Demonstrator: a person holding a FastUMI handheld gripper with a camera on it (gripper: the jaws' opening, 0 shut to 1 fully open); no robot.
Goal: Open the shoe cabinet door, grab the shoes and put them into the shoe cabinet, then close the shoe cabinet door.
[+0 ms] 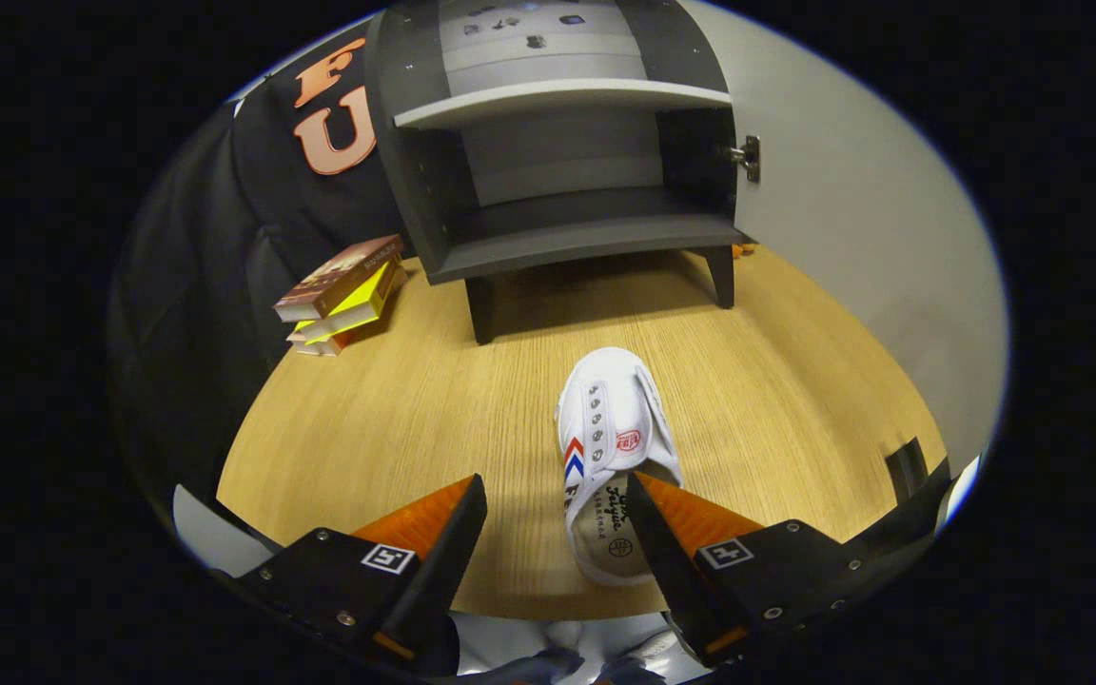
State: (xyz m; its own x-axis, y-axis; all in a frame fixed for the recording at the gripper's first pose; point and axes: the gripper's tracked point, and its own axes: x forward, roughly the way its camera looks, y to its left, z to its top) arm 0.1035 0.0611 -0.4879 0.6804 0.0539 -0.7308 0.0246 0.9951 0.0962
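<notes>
The shoe [611, 447] lies on the tabletop [396, 428] in front of the open cabinet [557, 171], toe toward it, heel between the fingers of the gripper [556, 499]. It looks light and soft canvas, likely to crumple, so the firmer heel collar seems the place to pinch. The gripper hangs spread wide, tilted down over the heel, right finger [662, 533] overlapping its rim, contact unclear.

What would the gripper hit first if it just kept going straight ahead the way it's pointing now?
Most likely the white shoe: it lies on the wooden floor between the open gripper fingers, nearer the right one. Beyond it stands the open shoe cabinet. Height above the shoe is unclear.
</notes>
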